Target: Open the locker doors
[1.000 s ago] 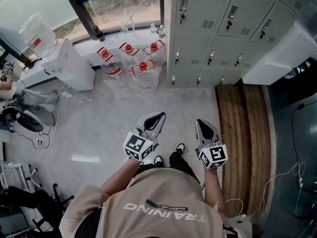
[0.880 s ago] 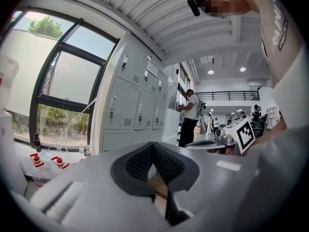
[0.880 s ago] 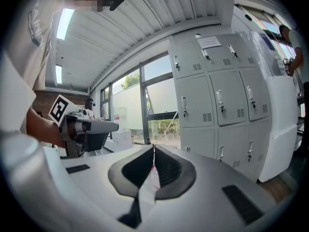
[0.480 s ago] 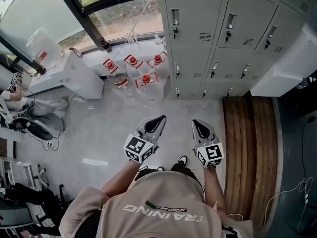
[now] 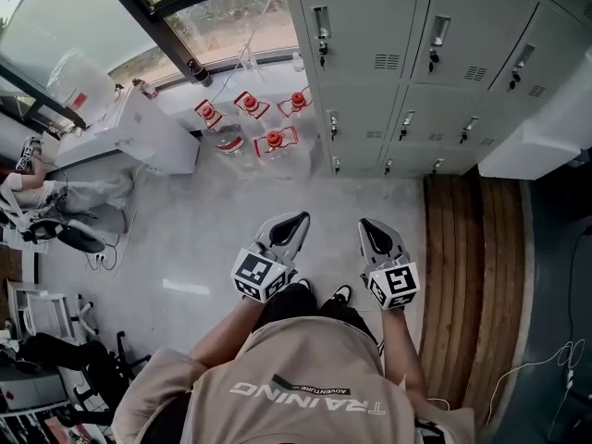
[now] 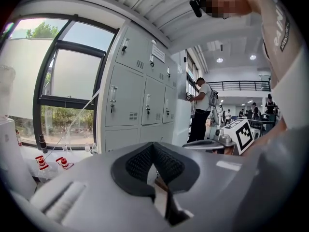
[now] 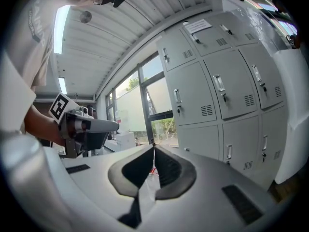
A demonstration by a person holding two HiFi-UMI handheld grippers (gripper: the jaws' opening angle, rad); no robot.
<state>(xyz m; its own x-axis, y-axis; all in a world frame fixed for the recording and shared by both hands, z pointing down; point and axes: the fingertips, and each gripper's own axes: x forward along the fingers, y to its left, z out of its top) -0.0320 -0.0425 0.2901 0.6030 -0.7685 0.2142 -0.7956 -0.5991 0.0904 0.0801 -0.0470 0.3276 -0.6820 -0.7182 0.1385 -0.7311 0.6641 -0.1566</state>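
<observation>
The grey lockers (image 5: 388, 35) stand ahead of me, every door closed, each with a small metal handle (image 5: 321, 21). They also fill the middle of the left gripper view (image 6: 135, 95) and the right side of the right gripper view (image 7: 217, 91). My left gripper (image 5: 297, 219) and right gripper (image 5: 367, 225) are held side by side at waist height, pointing at the lockers and well short of them. Both are shut with nothing between the jaws; the tips meet on the left gripper (image 6: 153, 144) and on the right gripper (image 7: 154, 148).
Several water jugs with red caps (image 5: 268, 141) stand on the floor left of the lockers, below the window. A white appliance (image 5: 139, 128) sits further left, with a chair and cables (image 5: 69, 239) beyond. A wooden platform (image 5: 472, 266) and a white cabinet (image 5: 546, 128) are on the right.
The person has walked toward the lockers, which now sit larger and closer in the head view. Both grippers keep the same pose, shut and empty.
</observation>
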